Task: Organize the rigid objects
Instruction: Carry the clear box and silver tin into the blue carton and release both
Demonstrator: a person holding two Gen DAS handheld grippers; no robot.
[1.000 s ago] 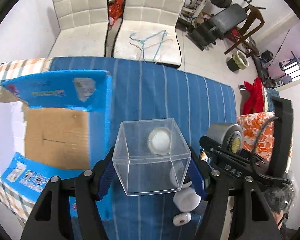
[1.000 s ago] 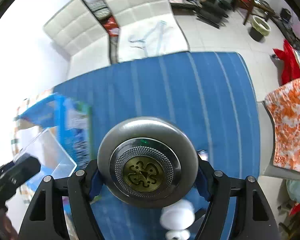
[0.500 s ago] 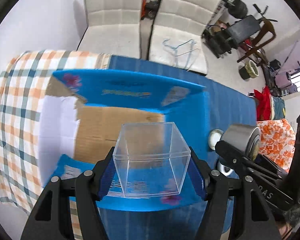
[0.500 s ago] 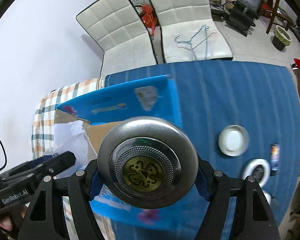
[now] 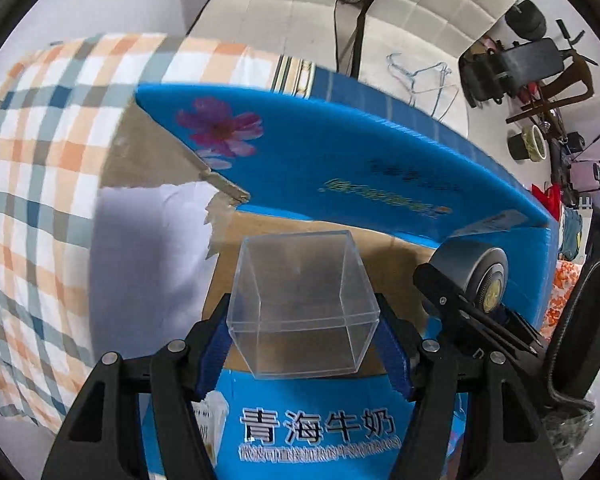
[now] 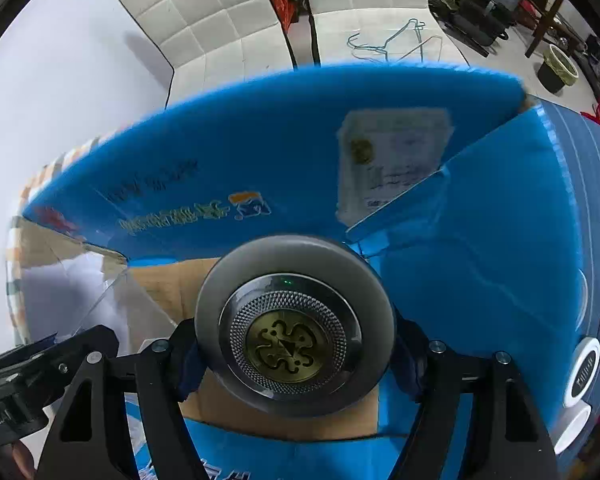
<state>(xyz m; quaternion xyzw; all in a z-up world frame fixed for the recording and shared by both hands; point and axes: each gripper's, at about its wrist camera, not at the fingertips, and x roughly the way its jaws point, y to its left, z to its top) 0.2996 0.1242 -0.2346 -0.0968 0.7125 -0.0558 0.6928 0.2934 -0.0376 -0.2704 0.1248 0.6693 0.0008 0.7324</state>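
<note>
The left gripper (image 5: 304,332) was clamped on a clear cube (image 5: 300,304), its blue pads (image 5: 214,344) pressing the cube's two side walls, and it pointed nearly straight down over the open carton (image 5: 340,160). The right gripper (image 6: 296,356) was clamped likewise on a round metal disc (image 6: 296,320), face toward the camera, held by its rim. Both things hung above the brown floor (image 5: 384,264) of the carton, inside its blue flaps, neither touching it as far as the views showed. The step in hand looked like setting both into the carton. To do it well, each hand would probably need to go down straight, keeping clear of the raised far flap (image 6: 260,152) and the right-hand flap (image 6: 480,208). The two grippers sat near each other, so lowering them apart, cube to the left and disc to the right, should stop the fingers from knocking together. The cube seemed light and slick, so the jaws should part only once its base rested on the cardboard. The disc, gripped on edge, might roll or tip when let go; laying it flat first seemed wiser. A white round thing (image 6: 584,368) lay outside on the blue cloth (image 6: 592,184), apparently yet to be packed.
</note>
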